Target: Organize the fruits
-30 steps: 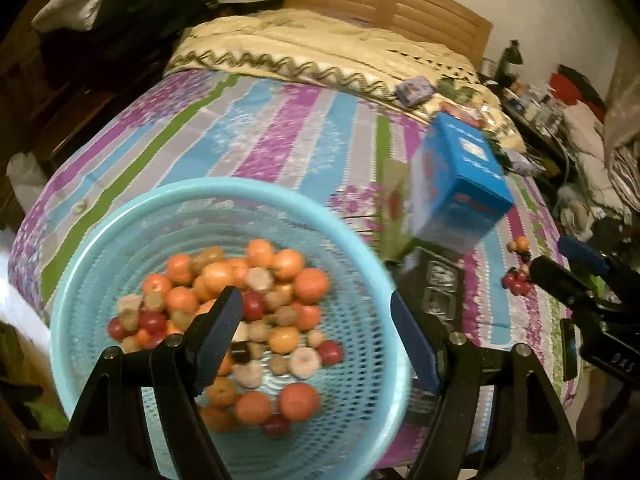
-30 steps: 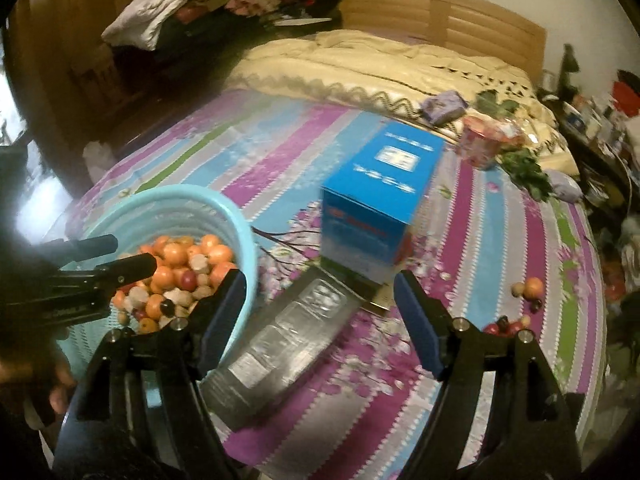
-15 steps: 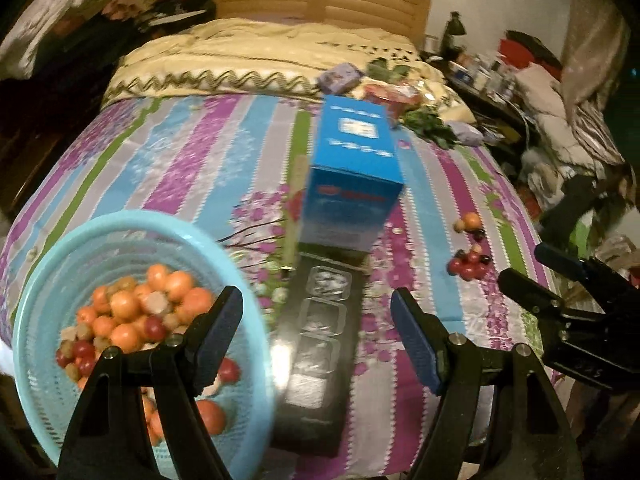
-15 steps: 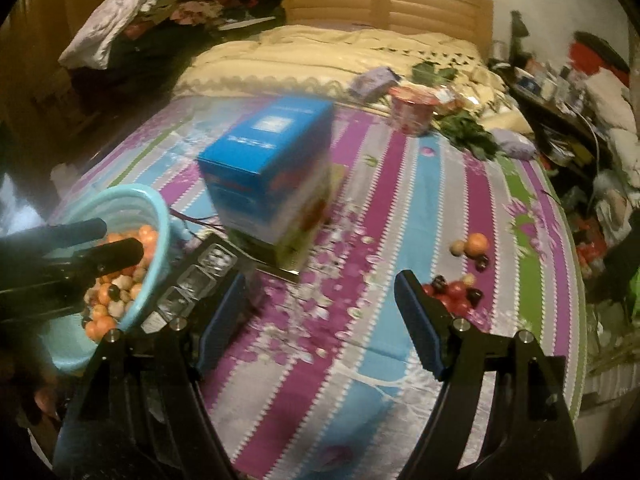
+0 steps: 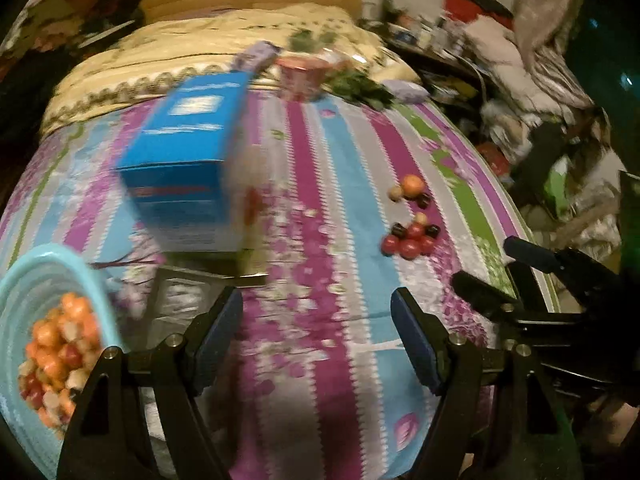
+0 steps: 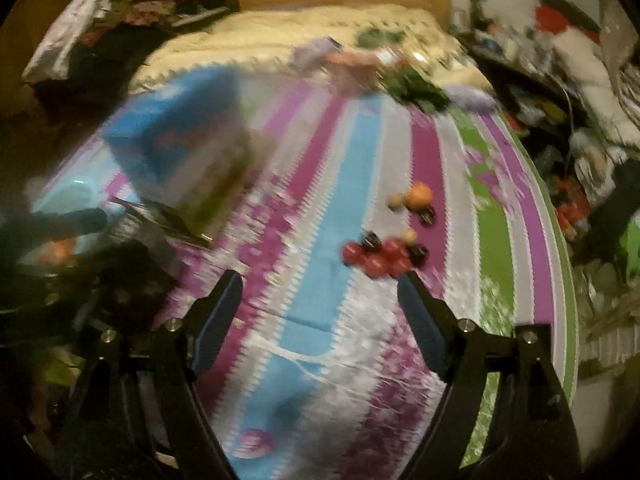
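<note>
A small heap of loose fruits point(image 5: 409, 240), red, dark and pale ones, lies on the striped bedspread point(image 5: 340, 184), with an orange fruit point(image 5: 412, 185) just beyond it. It also shows in the right wrist view point(image 6: 382, 256), close to the right finger. A light blue basket point(image 5: 28, 280) full of orange and red fruits point(image 5: 60, 352) sits at the left edge. My left gripper point(image 5: 316, 328) is open and empty. My right gripper point(image 6: 320, 312) is open and empty, and it shows at the right of the left wrist view point(image 5: 496, 276). Both views are blurred.
A blue box point(image 5: 188, 168) stands on the bed left of centre, with a black flat package point(image 5: 180, 296) in front of it. A pink cup point(image 5: 300, 76), greens point(image 5: 356, 88) and a yellow blanket point(image 5: 200, 48) lie farther back. Clutter fills the floor to the right point(image 5: 540, 92).
Both grippers have swung to the right, away from the basket and toward the loose fruits. The basket has slid to the left edge of both views. Both grippers stay open.
</note>
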Action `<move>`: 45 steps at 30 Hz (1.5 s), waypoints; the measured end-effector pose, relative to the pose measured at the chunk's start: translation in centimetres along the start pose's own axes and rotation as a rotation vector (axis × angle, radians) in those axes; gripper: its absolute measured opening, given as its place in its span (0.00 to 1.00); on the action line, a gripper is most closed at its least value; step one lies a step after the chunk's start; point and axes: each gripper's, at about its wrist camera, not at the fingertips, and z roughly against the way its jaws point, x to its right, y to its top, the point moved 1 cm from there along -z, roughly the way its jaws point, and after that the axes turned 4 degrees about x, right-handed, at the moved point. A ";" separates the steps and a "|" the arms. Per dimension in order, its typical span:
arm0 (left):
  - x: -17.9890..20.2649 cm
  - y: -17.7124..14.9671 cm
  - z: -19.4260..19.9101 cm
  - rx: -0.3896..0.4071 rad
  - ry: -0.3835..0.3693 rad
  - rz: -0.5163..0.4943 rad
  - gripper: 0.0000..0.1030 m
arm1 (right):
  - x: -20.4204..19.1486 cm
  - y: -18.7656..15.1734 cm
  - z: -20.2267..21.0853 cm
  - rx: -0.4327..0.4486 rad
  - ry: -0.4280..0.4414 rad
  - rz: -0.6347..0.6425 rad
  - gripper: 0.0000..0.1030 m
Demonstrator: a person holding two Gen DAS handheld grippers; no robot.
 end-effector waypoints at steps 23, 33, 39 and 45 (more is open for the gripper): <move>5.8 -4.2 -15.2 -0.179 -0.010 -0.012 0.75 | 10.1 -9.3 -7.1 -0.171 -0.076 -0.152 0.79; 6.6 -6.4 -17.4 -0.153 0.029 -0.036 0.89 | 10.3 -10.7 -7.5 -0.166 -0.112 -0.143 0.88; 8.1 -7.3 -18.3 -0.148 0.068 -0.110 1.00 | 9.5 -11.6 -7.6 -0.159 -0.130 -0.114 1.00; 8.2 -7.6 -18.2 -0.109 0.089 -0.102 1.00 | 9.5 -11.9 -7.6 -0.146 -0.135 -0.128 1.00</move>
